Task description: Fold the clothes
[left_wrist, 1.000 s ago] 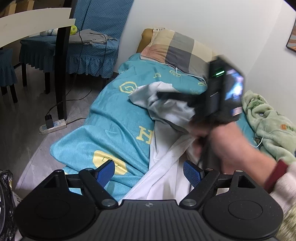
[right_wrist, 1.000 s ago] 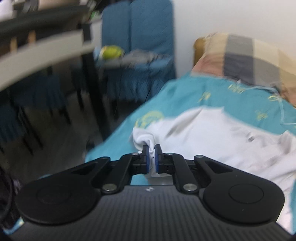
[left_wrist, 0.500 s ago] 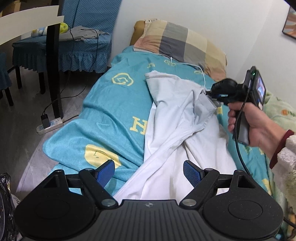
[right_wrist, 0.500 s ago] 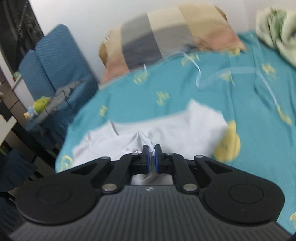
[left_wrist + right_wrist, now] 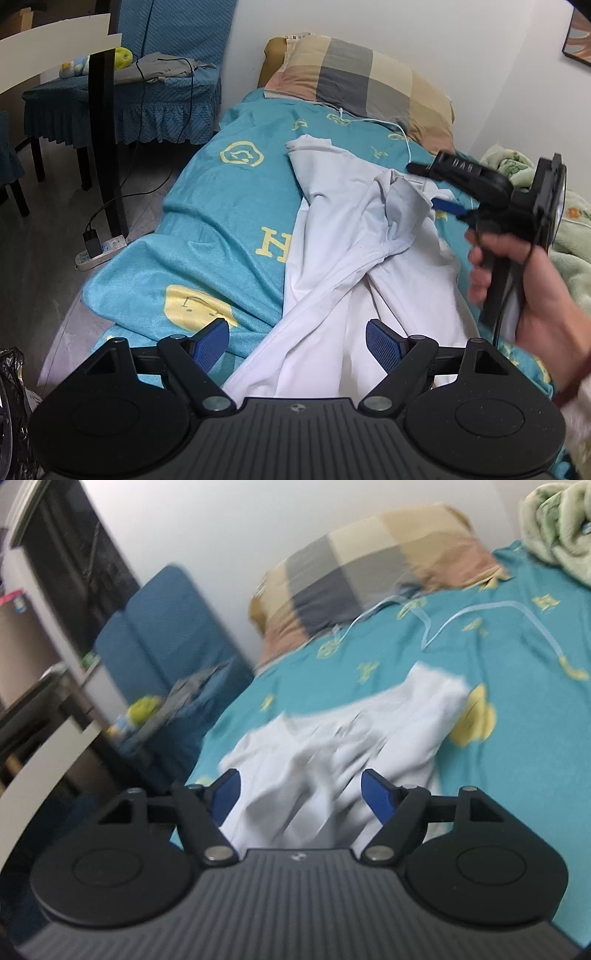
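Note:
A white garment [image 5: 343,254] lies crumpled along the teal bedspread [image 5: 221,221], one part folded over toward the right. It also shows in the right wrist view [image 5: 343,749]. My left gripper [image 5: 297,339] is open and empty, hovering over the garment's near end. My right gripper [image 5: 299,794] is open above the garment's bunched middle, holding nothing. In the left wrist view the right gripper [image 5: 428,184] is hand-held at the garment's right edge, jaws spread apart.
A checked pillow [image 5: 369,85] lies at the head of the bed by the wall. A green blanket [image 5: 569,221] is heaped at right. A blue-covered chair [image 5: 122,99], a dark table leg [image 5: 107,147] and a power strip [image 5: 99,251] stand left of the bed.
My right gripper carried a fold of the garment across to the right, then opened and let it go. My left gripper stayed open and nearly still.

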